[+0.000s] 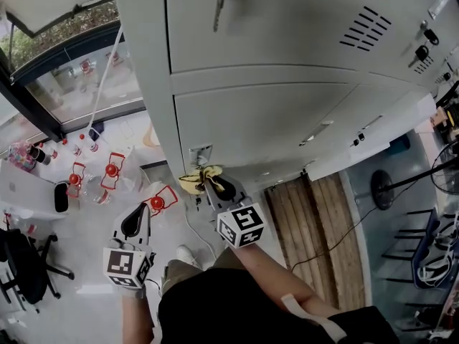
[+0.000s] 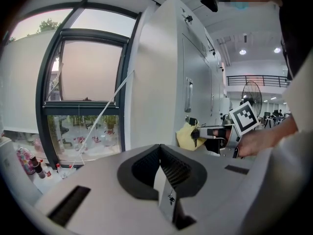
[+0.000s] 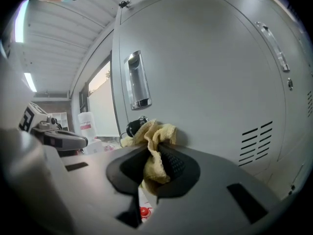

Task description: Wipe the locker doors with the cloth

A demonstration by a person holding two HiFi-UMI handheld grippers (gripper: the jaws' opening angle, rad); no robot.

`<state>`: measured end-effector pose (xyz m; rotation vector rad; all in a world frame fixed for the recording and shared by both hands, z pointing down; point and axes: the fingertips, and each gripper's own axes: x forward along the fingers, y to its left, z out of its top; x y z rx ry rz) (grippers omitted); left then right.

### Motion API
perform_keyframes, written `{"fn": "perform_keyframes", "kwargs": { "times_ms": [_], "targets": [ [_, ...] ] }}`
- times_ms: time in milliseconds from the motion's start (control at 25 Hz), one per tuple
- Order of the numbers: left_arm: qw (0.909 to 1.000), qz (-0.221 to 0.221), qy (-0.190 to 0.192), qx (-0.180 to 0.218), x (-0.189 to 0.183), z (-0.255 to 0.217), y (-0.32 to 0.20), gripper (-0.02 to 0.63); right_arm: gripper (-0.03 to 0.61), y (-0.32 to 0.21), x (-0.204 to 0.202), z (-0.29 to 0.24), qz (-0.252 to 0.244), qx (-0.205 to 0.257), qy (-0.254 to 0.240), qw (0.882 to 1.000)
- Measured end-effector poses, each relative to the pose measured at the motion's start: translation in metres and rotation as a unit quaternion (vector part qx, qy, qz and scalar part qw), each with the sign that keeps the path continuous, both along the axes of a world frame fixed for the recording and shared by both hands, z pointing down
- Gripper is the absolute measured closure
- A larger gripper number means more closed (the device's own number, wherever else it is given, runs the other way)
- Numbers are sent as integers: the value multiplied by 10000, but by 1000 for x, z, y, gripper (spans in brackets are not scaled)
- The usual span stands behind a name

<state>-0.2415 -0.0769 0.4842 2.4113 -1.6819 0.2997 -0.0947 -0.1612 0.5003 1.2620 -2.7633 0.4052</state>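
Observation:
A yellow cloth (image 3: pixel 155 137) is pinched in my right gripper (image 3: pixel 152 156), which is shut on it. The cloth (image 1: pixel 199 179) presses against a grey locker door (image 1: pixel 287 120), just below its chrome handle (image 3: pixel 136 82) and beside a black key (image 3: pixel 133 128). From the side, the cloth (image 2: pixel 187 136) shows bunched at the door's lock. My left gripper (image 2: pixel 159 173) is shut with nothing between its jaws; it hangs low and left, away from the lockers, in the head view (image 1: pixel 134 224).
Upper locker door (image 1: pixel 301 20) has vents and a hanging key. A window (image 2: pixel 83 87) stands left of the lockers. Bottles and red-capped items (image 1: pixel 107 174) lie on the floor below. A wooden pallet (image 1: pixel 308 213), a fan (image 1: pixel 391 188) and a black chair (image 1: pixel 25 264) stand around.

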Motion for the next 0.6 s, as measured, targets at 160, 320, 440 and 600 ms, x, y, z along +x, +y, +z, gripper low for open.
{"fn": "perform_keyframes", "kwargs": {
  "times_ms": [160,320,440,600],
  "targets": [
    [10000,13,25,-33,3,5,1,604,535,-4,13,-5,66,179,247,9995],
    [10000,69,37,5,16,-1,-4,604,535,-9,29,-15,175,335,357,9986],
    [9999,129,26,61,27,-5,-9,604,535,-13,44,-26,258,462,394,9978],
    [9997,223,27,41,42,-3,-12,604,535,-18,64,-40,361,595,361,9969]
  ]
}}
